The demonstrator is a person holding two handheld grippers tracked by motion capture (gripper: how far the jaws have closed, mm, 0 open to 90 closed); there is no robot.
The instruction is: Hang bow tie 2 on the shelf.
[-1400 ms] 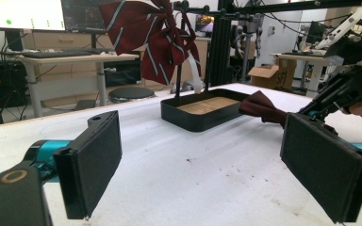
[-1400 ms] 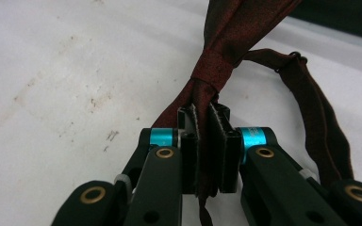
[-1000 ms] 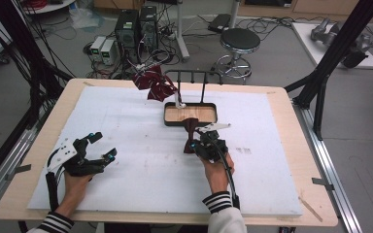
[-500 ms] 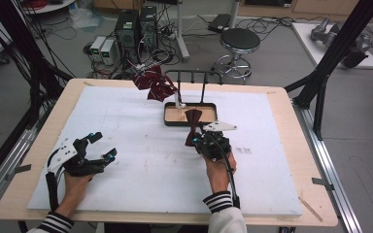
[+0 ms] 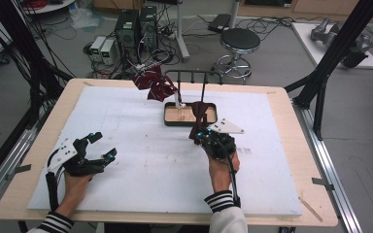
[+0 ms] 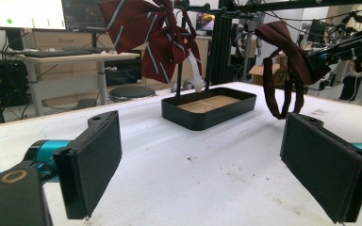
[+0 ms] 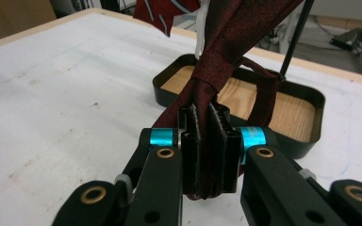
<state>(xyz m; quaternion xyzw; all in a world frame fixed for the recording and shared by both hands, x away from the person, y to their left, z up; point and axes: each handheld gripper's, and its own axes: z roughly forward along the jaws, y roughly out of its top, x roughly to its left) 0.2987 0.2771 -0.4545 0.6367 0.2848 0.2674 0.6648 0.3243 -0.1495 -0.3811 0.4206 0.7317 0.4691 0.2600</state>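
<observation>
Left tongs rested open on white surface, unmoved. Right tongs clamped on dark red bow tie, raised since a second ago toward rack above black tray; hanging judged imminent.

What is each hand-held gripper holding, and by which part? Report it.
The right hand-held gripper clamps the plain dark red fabric bow tie just below its centre knot. The left hand-held gripper holds nothing, jaws open.

You get even, bright overhead light with only soft shadows on the white surface, while both close views blur at the near tongs and bend toward their edges.
</observation>
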